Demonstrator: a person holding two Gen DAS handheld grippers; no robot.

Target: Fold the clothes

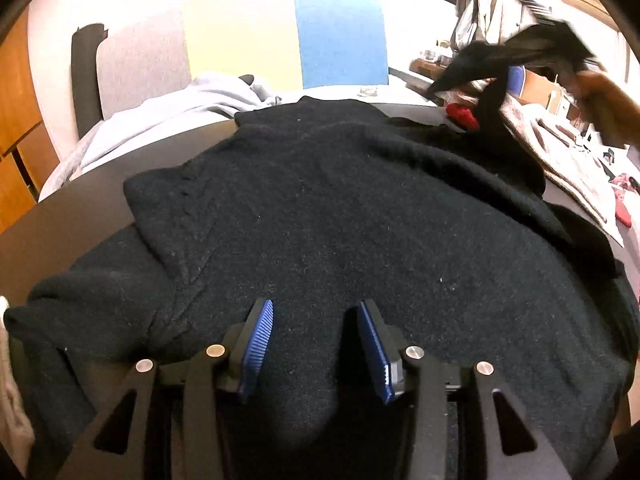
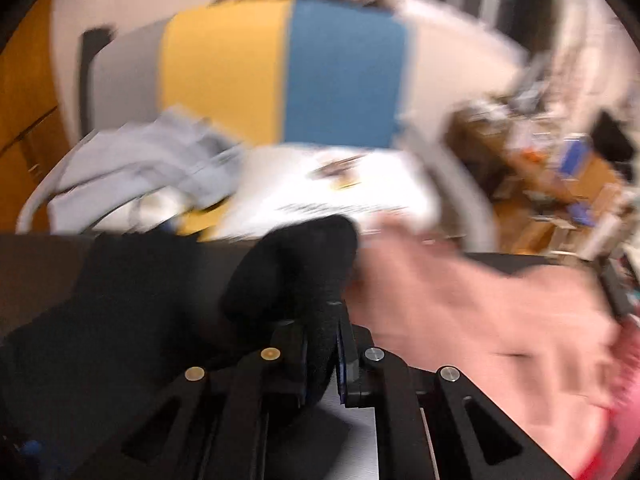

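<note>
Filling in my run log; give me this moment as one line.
left gripper: open, over black sweater | right gripper: shut on sweater sleeve, lifted | stage: folding sleeve

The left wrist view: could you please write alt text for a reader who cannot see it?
A black knitted sweater lies spread over a dark table, with the open blue-padded left gripper just above its near edge. At upper right, the blurred right gripper lifts a black sleeve. A pale grey garment and a yellow and blue panel lie behind.

Warm indoor light — right view heavily motion-blurred, edges bowed.
</note>
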